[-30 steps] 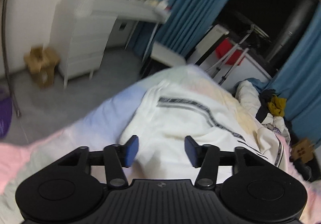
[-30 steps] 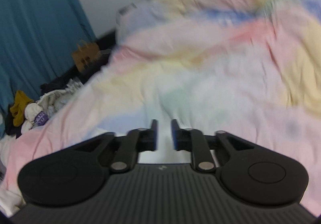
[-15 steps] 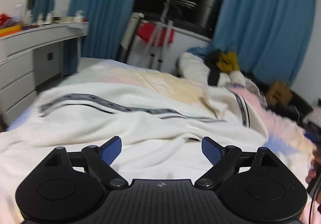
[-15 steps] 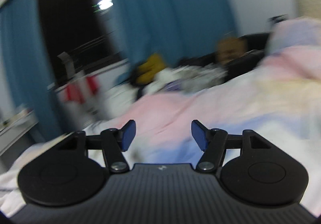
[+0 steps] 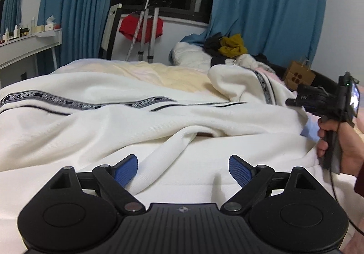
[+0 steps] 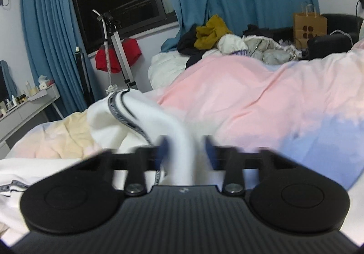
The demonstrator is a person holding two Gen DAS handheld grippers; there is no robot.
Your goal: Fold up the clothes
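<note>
A white garment with grey and black stripe trim (image 5: 127, 121) lies spread and rumpled across the bed. My left gripper (image 5: 183, 168) is wide open, low over the garment's near part, with a fold of cloth between its fingers. My right gripper (image 6: 185, 152) shows blurred in the right wrist view, its jaws partly closed around a raised white fold of the garment (image 6: 179, 140). The right gripper also shows at the right edge of the left wrist view (image 5: 323, 103), held in a hand at the garment's right end.
The bed has a pastel pink, yellow and blue duvet (image 6: 261, 99). A pile of clothes (image 5: 227, 49) lies at the far side near blue curtains. A white dresser (image 5: 25, 46) stands at left, a paper bag (image 5: 299, 75) at right.
Both grippers swung round to face the window. My left gripper opened wider and dropped low over the garment. My right gripper opened, then began closing on a fold of the garment.
</note>
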